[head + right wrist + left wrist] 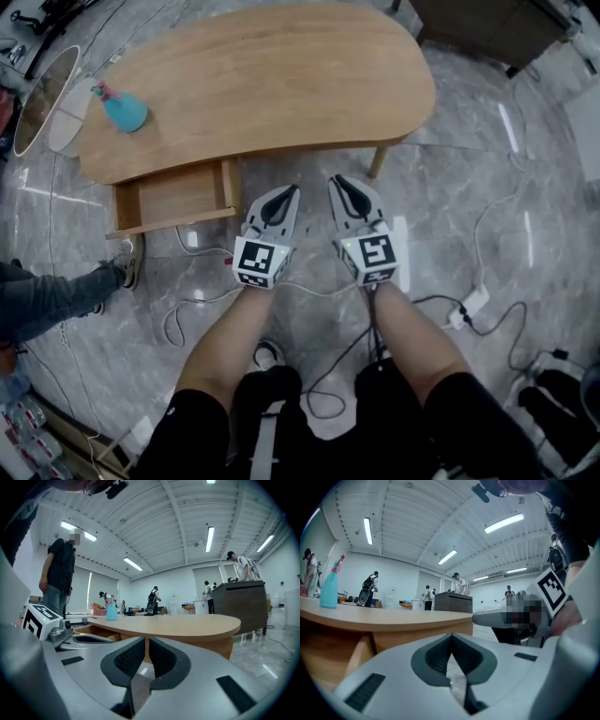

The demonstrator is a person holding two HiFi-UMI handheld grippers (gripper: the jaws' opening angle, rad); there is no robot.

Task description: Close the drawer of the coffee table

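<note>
Left grey gripper [292, 190], jaws closed and empty like right grey gripper [338, 180], sat nearer open light-wood drawer [178, 195], just leftward.

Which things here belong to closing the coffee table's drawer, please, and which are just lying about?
For the job: open drawer, coffee table, left gripper, right gripper, both shut and empty.
Lying about: teal spray bottle, floor cables, power strip.

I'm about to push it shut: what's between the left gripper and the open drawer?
In the head view, only floor lies between left gripper and drawer; a white cable crosses it.
</note>
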